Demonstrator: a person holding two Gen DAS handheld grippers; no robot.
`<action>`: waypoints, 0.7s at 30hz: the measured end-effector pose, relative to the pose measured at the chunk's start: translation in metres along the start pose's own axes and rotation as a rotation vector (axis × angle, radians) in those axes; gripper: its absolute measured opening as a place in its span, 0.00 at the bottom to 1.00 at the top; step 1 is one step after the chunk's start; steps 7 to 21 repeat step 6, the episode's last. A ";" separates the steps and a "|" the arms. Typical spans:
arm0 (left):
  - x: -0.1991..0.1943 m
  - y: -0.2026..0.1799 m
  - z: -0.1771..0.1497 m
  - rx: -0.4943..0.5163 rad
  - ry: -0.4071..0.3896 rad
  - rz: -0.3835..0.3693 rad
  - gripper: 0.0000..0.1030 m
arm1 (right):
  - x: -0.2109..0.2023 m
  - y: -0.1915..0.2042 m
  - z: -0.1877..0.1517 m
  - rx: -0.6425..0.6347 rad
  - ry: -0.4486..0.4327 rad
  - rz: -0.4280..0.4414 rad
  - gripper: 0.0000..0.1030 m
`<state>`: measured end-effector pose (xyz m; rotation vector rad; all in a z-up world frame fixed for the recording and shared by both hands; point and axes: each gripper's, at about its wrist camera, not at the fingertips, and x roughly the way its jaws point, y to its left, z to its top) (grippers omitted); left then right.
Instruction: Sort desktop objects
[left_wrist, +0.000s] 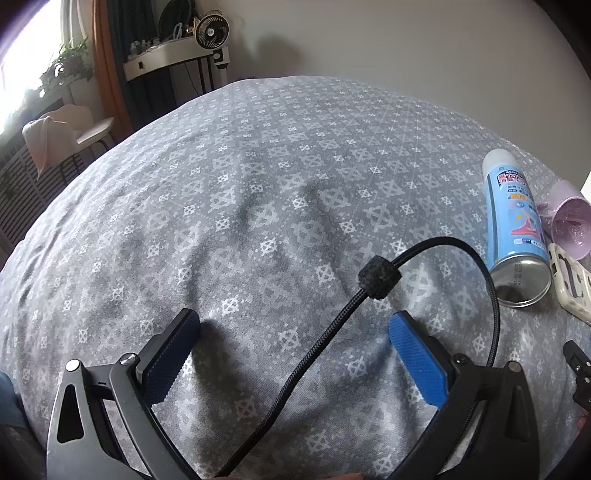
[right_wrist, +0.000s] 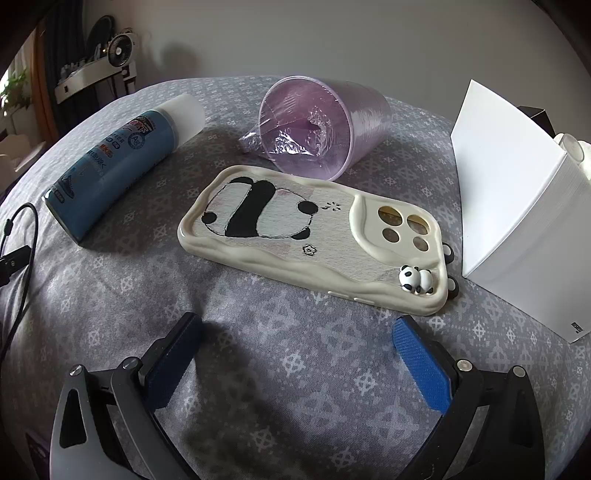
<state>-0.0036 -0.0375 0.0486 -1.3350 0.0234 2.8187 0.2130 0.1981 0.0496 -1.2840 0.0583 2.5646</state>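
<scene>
Going left to right on the grey patterned cloth (right_wrist: 295, 369): the blue spray can (right_wrist: 110, 177) is lying on its side, rigid and probably rolling if nudged, so I'm thinking grab it mid-body. The cream panda phone case (right_wrist: 306, 236) is sitting flat in the middle, light and bendy, so take its long edges. The purple cup (right_wrist: 317, 125) is lying tipped behind it, maybe wrapped in film. The left gripper (left_wrist: 295, 332) and right gripper (right_wrist: 295, 332) are both hanging spread wide, holding nothing.

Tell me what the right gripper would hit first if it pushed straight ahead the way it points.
Probably the cream panda-print phone case, lying flat just ahead of the open right gripper; the tipped lilac plastic cup lies beyond it. Depth is uncertain.
</scene>
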 end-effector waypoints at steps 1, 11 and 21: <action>0.000 0.001 0.000 -0.002 -0.001 -0.003 1.00 | 0.000 0.000 0.000 0.000 0.000 0.000 1.00; 0.000 0.000 0.000 0.003 -0.002 0.005 1.00 | 0.000 0.000 0.000 0.000 0.000 0.000 1.00; 0.000 0.000 0.000 0.003 -0.002 0.005 1.00 | 0.000 0.000 0.000 0.000 0.000 0.000 1.00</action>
